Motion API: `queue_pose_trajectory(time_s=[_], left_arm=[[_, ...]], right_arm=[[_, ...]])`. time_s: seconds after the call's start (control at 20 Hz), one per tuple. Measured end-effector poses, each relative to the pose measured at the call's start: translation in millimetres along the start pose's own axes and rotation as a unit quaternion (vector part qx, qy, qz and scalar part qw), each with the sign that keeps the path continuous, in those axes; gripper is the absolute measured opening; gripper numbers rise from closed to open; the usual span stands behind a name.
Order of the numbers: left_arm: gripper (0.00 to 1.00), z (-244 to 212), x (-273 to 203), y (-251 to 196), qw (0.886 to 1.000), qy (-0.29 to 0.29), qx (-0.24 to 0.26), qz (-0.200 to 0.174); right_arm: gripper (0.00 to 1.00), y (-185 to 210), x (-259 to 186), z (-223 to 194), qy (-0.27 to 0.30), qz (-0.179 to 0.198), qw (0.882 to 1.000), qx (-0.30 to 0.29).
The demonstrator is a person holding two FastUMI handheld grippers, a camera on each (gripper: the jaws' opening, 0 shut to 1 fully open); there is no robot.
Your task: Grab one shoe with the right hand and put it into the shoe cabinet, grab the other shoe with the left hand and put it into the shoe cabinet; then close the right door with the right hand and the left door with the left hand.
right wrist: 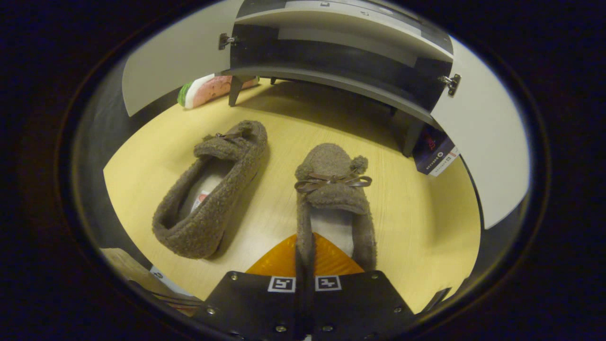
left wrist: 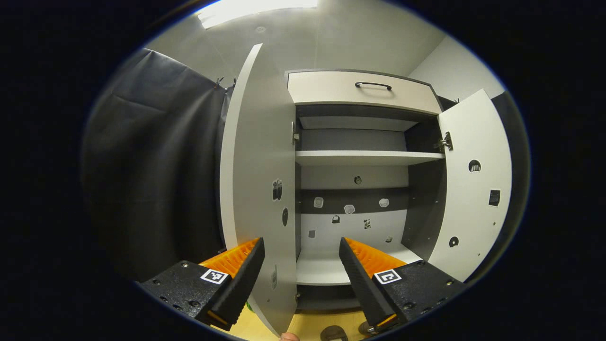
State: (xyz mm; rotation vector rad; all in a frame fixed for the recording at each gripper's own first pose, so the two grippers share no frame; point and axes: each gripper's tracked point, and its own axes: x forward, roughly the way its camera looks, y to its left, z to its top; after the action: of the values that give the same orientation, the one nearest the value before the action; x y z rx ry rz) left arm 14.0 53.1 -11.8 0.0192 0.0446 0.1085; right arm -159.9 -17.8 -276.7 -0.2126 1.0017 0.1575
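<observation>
Right gripper [right wrist: 305,258] pinches fuzzy slipper's [right wrist: 334,199] wall.

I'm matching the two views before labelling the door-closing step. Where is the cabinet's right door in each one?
Left gripper view: the right door stands open at the right of the picture, beside the shelves.
Right gripper view: the right door curves down the right edge, up and to the right of the nearer shoe.
Shared landmark: the open left door, at the left in both.
</observation>
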Motion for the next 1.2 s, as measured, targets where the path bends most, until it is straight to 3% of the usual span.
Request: queue_pose_trajectory(time_s=[0.2,0.4,0.55,0.8,0.95,1.2], left_arm=[[0.96,-6,3,-3,1.000,0.007,-0.001,-0.005],[0.96,-13,5,-5,1.000,0.014,-0.002,-0.011],[0.96,-18,7,-4,1.000,0.018,-0.004,-0.012],[0.95,-23,9,-5,1.000,0.021,-0.009,-0.018],[0.95,-24,9,-6,0.999,0.022,-0.012,-0.020],[0.94,-25,11,-6,0.999,0.022,-0.012,-0.020]], right_arm=[[0.00,-7,-33,52,-0.052,0.024,0.997,0.059],[0.01,-16,-85,129,-0.134,0.023,0.989,0.056],[0.00,-24,-134,207,-0.210,0.021,0.976,0.056],[0.00,-50,-204,347,-0.326,0.008,0.944,0.053],[0.00,-77,-197,419,-0.354,-0.022,0.934,0.041],[0.00,-119,-134,479,-0.327,-0.065,0.942,0.031]])
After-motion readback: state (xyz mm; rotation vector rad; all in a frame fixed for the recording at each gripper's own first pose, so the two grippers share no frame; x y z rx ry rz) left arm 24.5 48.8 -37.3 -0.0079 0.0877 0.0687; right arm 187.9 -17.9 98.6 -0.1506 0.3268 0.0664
